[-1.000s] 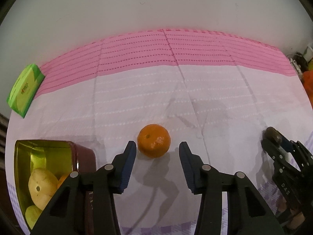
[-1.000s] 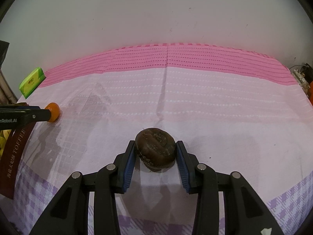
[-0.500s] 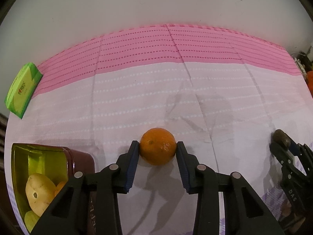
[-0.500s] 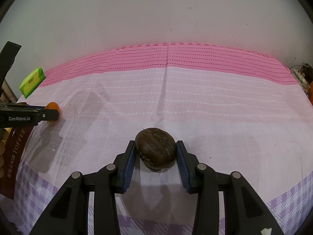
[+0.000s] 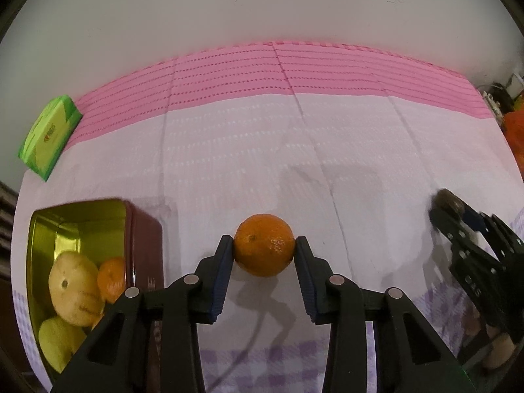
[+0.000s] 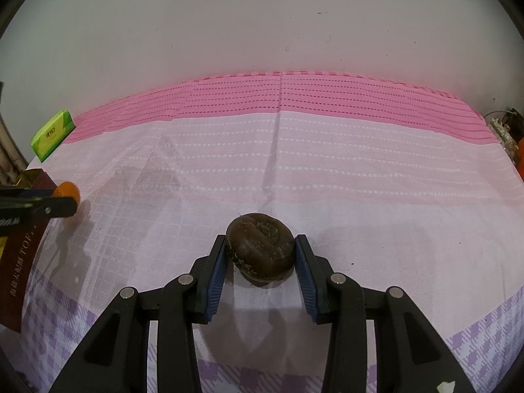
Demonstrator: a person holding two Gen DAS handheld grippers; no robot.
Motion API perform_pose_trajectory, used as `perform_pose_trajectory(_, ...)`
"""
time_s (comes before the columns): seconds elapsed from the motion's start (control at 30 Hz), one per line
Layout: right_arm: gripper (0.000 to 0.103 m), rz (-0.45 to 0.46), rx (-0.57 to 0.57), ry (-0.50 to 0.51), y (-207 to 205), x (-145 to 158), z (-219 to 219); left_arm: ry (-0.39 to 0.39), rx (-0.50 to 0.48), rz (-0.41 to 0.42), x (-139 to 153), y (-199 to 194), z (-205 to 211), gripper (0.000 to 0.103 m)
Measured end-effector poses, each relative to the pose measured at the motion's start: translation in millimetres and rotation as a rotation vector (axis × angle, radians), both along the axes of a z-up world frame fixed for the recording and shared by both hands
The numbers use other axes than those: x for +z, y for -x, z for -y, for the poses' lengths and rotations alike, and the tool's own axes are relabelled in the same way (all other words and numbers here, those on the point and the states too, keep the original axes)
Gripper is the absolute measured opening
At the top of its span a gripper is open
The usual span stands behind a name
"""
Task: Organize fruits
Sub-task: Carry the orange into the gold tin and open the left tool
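My left gripper [image 5: 264,255] is shut on an orange [image 5: 264,249] and holds it just above the pink cloth, to the right of the tin. My right gripper [image 6: 261,255] is shut on a dark brown round fruit [image 6: 260,249] held above the cloth. An open maroon tin [image 5: 98,219] with a gold inside stands at the left; it holds yellow pears [image 5: 73,288] and a small orange [image 5: 111,280]. In the left wrist view the right gripper [image 5: 458,229] shows at the far right. In the right wrist view the left gripper [image 6: 42,208] with its orange [image 6: 67,191] shows at the far left.
A green packet [image 5: 49,136] lies at the table's far left corner, also in the right wrist view [image 6: 52,134]. A white wall stands behind the table. Clutter and something orange [image 5: 514,131] sit past the right edge. The tin's side [image 6: 19,262] shows at the left.
My left gripper moved forward around the orange, shut on it and lifted it slightly. The right gripper kept hold of the brown fruit, almost still.
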State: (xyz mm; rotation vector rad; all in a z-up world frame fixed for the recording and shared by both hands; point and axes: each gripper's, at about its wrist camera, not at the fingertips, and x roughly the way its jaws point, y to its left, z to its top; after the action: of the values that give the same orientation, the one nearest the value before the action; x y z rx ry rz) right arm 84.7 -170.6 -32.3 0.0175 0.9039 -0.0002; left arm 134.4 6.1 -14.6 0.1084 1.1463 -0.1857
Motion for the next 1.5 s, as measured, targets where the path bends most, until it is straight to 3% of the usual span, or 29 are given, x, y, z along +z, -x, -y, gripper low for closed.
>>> perform_pose_trajectory(0.43, 0.038, -0.005, 0.001, 0.023, -1.7, -1.2, -2.6, 0.037, 0.014, 0.019, 33.5, 46.1, -13.0, 0.039)
perform_pose_trajectory(0.83, 0.038, -0.007, 0.0, 0.032, -1.5, -1.3, -4.1, 0.021, 0.12, 0.072, 65.3, 73.2, -71.1, 0.039)
perform_pose_trajectory(1.23, 0.038, -0.008, 0.0, 0.039, -1.9, -1.8, -4.9, 0.013, 0.254, 0.052, 58.9, 90.9, -135.8, 0.039)
perform_pose_trajectory(1.5, 0.038, -0.009, 0.0, 0.045, -2.6, -2.9, -5.3, 0.007, 0.289, 0.025, 48.5, 100.5, -158.3, 0.039)
